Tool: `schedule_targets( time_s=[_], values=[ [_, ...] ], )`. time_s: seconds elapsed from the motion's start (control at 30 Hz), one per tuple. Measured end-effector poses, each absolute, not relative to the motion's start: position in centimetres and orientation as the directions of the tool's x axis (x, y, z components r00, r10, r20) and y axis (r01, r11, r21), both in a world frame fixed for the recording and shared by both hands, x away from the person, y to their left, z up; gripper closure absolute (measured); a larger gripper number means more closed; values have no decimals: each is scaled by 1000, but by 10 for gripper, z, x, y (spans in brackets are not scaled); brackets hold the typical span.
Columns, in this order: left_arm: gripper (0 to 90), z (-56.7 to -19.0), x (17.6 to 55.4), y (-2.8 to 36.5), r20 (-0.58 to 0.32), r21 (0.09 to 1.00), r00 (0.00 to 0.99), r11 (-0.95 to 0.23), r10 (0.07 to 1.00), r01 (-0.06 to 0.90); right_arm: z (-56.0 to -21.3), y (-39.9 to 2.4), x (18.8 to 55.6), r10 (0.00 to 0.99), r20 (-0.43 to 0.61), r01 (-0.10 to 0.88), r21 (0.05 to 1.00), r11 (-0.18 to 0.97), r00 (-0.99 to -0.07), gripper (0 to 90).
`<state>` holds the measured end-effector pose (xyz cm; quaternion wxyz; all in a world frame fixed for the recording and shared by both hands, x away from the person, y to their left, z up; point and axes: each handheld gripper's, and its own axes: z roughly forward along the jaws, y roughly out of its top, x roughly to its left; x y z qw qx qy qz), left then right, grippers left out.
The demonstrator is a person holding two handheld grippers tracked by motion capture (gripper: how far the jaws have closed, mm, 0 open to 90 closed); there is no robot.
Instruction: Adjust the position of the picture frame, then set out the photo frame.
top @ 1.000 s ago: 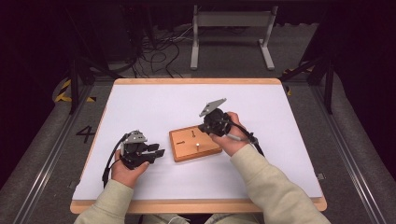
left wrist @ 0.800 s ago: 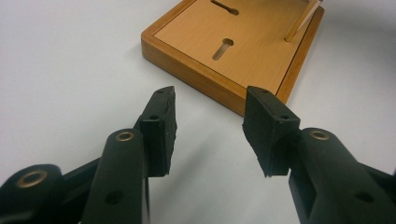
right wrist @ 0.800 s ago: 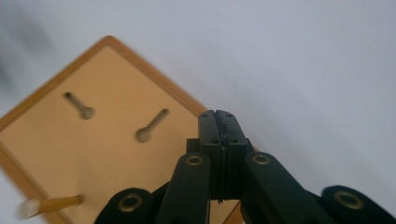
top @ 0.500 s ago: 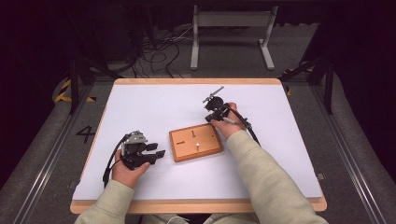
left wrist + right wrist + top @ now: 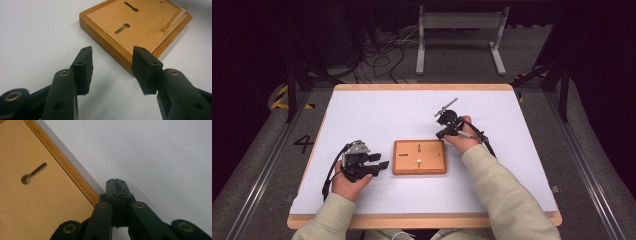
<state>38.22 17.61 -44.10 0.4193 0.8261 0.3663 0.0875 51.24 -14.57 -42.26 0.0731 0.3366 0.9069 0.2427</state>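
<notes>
smooth wooden board (image 5: 419, 157) on matt white table (image 5: 377, 115)

On the counter (image 5: 377, 112) lies 1 wooden board (image 5: 419, 157). It has 2 keyhole slots (image 5: 122, 28) and 1 upright peg (image 5: 172, 18). There are 2 claws: 1 left claw (image 5: 382, 164), 1 right claw (image 5: 440, 134).

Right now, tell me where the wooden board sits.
In the high view, the wooden board lies near the white table's middle, between the left gripper and right gripper.

right tongs (image 5: 443, 126): shifted off wooden board (image 5: 419, 157) | left tongs (image 5: 382, 161): jaws opened wider
</notes>
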Motion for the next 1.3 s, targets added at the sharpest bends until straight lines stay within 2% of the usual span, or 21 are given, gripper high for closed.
schedule_targets(
  time_s=[0.13,0.27,0.37,0.53,0.7,0.8,0.97,1.03,1.3],
  values=[
    [516,-440,382,174,-161,761,720,-379,675,526,-423,-150,506,649,24,570,503,650,-761,900],
    [497,-438,381,173,-149,774,739,-388,657,500,-411,-163,494,655,11,535,587,608,-756,900],
    [460,-434,374,174,-108,792,769,-413,629,450,-395,-184,471,637,4,464,689,557,-771,810],
    [433,-428,367,176,-86,815,788,-412,610,407,-391,-206,449,606,24,423,737,526,-795,759],
    [431,-424,365,169,-56,818,798,-431,601,381,-390,-229,422,619,11,393,782,484,-786,715],
    [435,-422,364,167,-58,821,800,-428,597,379,-391,-234,416,616,35,404,784,472,-787,690],
    [436,-421,364,166,-67,826,801,-417,596,380,-392,-239,403,606,15,375,798,472,-795,635],
    [432,-420,366,162,-73,827,800,-412,595,382,-392,-241,399,611,1,366,801,474,-792,568],
    [420,-418,368,150,-59,822,816,-436,575,366,-395,-249,396,638,6,390,795,464,-770,525]
  ],
)
